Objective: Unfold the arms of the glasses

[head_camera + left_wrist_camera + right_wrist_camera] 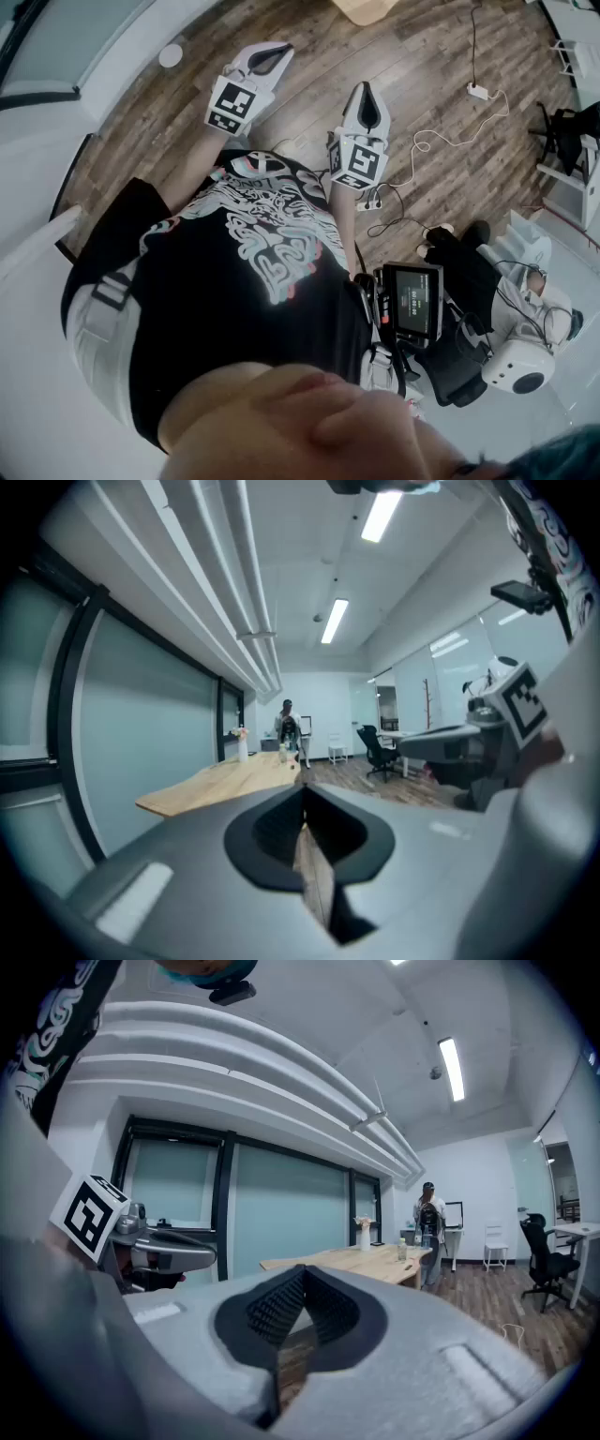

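Tip to tip and empty: left tongs [304,825], right tongs [289,1321]. Both are held out before the torso, aimed across the room, probably a carrying pose. Glasses appear in no view. A wooden surface [367,1260] stands well ahead of both tongs.

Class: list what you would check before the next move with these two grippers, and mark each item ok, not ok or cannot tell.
1. Glasses in sight: not ok; none shows in any view.
2. Left gripper empty: ok; jaws together, nothing between them.
3. Right gripper empty: ok; jaws together, nothing between them.
4. Work surface under the grippers: not ok; only wooden floor lies below them.
5. Wooden table within reach: cannot tell; it stands off across the room.
6. Footing clear: not ok; cables trail over the floor close by.
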### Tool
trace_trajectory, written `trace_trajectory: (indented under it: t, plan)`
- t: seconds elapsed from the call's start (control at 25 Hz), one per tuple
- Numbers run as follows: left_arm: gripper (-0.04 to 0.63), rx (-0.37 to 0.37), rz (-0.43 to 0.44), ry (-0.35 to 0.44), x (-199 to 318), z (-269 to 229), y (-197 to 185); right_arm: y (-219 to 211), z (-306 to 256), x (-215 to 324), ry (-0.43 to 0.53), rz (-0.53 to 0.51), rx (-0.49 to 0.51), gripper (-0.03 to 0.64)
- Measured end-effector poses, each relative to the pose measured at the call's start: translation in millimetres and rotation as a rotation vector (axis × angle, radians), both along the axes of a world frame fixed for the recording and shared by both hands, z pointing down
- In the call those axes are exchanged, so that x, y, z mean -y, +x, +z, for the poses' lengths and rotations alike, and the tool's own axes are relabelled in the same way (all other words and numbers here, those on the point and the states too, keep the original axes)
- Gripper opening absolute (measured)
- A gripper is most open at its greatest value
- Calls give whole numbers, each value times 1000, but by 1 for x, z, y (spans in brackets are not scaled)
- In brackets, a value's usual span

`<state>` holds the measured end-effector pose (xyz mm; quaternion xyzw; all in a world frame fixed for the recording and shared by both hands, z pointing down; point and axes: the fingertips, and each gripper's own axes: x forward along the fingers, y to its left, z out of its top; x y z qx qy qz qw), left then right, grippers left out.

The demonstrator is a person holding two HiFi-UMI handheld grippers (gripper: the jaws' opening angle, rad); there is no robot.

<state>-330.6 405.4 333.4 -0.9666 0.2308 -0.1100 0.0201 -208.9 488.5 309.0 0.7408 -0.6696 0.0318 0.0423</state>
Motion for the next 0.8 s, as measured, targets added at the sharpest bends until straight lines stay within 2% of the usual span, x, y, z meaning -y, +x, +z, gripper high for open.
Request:
trace_trajectory:
  t: [0.2,0.36,0.6,0.8]
  plan:
    - [-11,6,-21,11,-7,1,5,2,4,0,-11,-45,3,0]
    - [-11,1,-3,-19,-24,8,-1,-8,12,-9,-13,-76,9,0]
    - [-11,-3,-52,-12,-23,6,9,1,18,-9,-25,-123,3,0]
    - [-11,-83,-44,-107,-26,11,16,12,25,-15,-41,-143,-15,0]
